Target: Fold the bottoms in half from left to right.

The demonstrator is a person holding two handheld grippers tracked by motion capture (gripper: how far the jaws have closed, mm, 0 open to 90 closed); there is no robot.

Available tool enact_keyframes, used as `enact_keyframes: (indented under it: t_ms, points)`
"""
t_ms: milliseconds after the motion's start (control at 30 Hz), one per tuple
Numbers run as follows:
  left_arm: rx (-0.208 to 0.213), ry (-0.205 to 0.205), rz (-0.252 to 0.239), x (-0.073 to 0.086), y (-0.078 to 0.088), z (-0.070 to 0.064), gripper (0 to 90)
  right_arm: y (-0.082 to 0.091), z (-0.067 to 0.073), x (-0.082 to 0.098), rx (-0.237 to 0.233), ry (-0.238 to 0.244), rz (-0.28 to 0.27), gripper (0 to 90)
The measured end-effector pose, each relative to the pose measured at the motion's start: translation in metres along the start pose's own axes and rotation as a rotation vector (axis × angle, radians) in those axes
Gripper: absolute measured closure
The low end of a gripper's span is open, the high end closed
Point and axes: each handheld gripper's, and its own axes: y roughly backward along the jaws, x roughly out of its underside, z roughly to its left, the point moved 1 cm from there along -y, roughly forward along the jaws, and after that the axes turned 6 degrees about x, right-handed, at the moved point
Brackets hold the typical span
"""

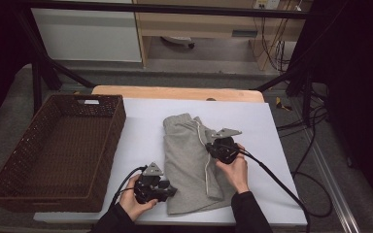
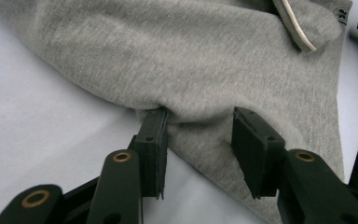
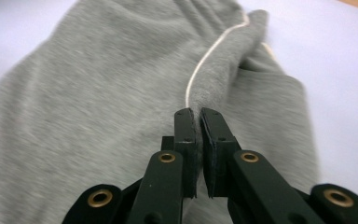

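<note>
Inspecting from the high view: grey shorts (image 1: 193,160) lie folded on the white sheet (image 1: 141,145), long axis running away from me, waistband at the far end. My left gripper (image 1: 167,190) sits at the near left hem corner; my right gripper (image 1: 212,145) is over the right edge beside the white drawstring (image 1: 208,165). Left jaws stand well apart, one pad (image 2: 154,140) tucked against the cloth's edge, gripping nothing yet. Right jaws are nearly closed, pinching a ridge of fabric by the drawstring. A wicker basket (image 1: 9,170) stands left, nearer my left hand.
</note>
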Motion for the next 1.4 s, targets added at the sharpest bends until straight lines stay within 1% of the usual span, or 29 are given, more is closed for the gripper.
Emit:
enact_keyframes:
  t_ms: [67, 233, 333, 467, 567, 633, 700, 733, 800, 833, 867, 933, 1000, 1067, 1133, 1233, 1300, 1333, 1400]
  points:
    - [0.002, 0.002, -0.003, 0.000, 0.000, 0.000, 54.6, 0.004, -0.006, 0.003, 0.019, -0.014, -0.002, 86.2]
    - [0.006, 0.003, -0.009, -0.001, 0.000, -0.002, 53.5, 0.012, -0.023, 0.012, 0.042, -0.053, -0.004, 86.3]
    - [0.009, 0.004, -0.008, -0.001, 0.000, -0.002, 53.2, 0.013, -0.028, 0.014, 0.055, -0.055, -0.001, 86.3]
    - [0.010, 0.006, -0.001, 0.000, -0.002, -0.003, 53.4, 0.007, -0.033, 0.018, 0.090, -0.051, 0.018, 86.0]
    - [0.011, 0.017, 0.004, 0.000, -0.002, -0.004, 56.1, 0.001, -0.035, 0.024, 0.094, -0.053, 0.034, 84.8]
    - [0.010, 0.024, 0.009, 0.000, -0.002, -0.004, 58.9, 0.001, -0.034, 0.027, 0.086, -0.067, 0.030, 79.8]
    - [0.009, 0.031, 0.015, -0.001, -0.003, -0.005, 62.8, 0.005, -0.034, 0.028, 0.102, -0.066, 0.017, 68.2]
    - [0.008, 0.032, 0.018, -0.001, -0.003, -0.005, 64.0, 0.009, -0.033, 0.027, 0.089, -0.066, 0.007, 64.9]
    - [-0.002, 0.030, 0.026, -0.001, -0.003, -0.007, 67.7, 0.019, -0.031, 0.027, 0.063, -0.071, -0.023, 55.3]
    - [-0.002, 0.036, 0.031, -0.001, -0.003, -0.007, 70.0, 0.025, -0.030, 0.027, 0.057, -0.067, -0.041, 51.0]
    - [0.007, 0.044, 0.037, -0.001, -0.003, -0.007, 74.2, 0.030, -0.028, 0.028, 0.048, -0.069, -0.046, 46.9]
    - [0.012, 0.037, 0.040, -0.001, -0.004, -0.009, 77.4, 0.038, -0.022, 0.030, 0.018, -0.069, -0.043, 40.4]
    - [0.019, 0.032, 0.046, -0.001, -0.006, -0.011, 81.3, 0.045, -0.015, 0.034, 0.007, -0.047, -0.030, 35.0]
    - [0.017, 0.020, 0.048, 0.000, -0.007, -0.013, 83.7, 0.051, -0.009, 0.037, -0.012, -0.046, -0.024, 32.9]
    - [0.019, 0.019, 0.049, 0.000, -0.007, -0.014, 85.6, 0.058, -0.003, 0.041, -0.025, -0.048, -0.018, 31.4]
    - [0.028, 0.019, 0.051, 0.000, -0.007, -0.012, 87.0, 0.066, 0.006, 0.049, -0.046, -0.039, -0.007, 34.3]
    - [0.030, 0.013, 0.048, 0.000, -0.007, -0.012, 87.4, 0.070, 0.011, 0.055, -0.047, -0.033, 0.017, 35.9]
    - [0.031, 0.010, 0.048, 0.000, -0.008, -0.012, 87.5, 0.072, 0.014, 0.058, -0.047, -0.026, 0.017, 37.2]
    - [0.033, 0.009, 0.046, 0.000, -0.008, -0.011, 87.7, 0.075, 0.019, 0.063, -0.056, -0.027, 0.023, 38.1]
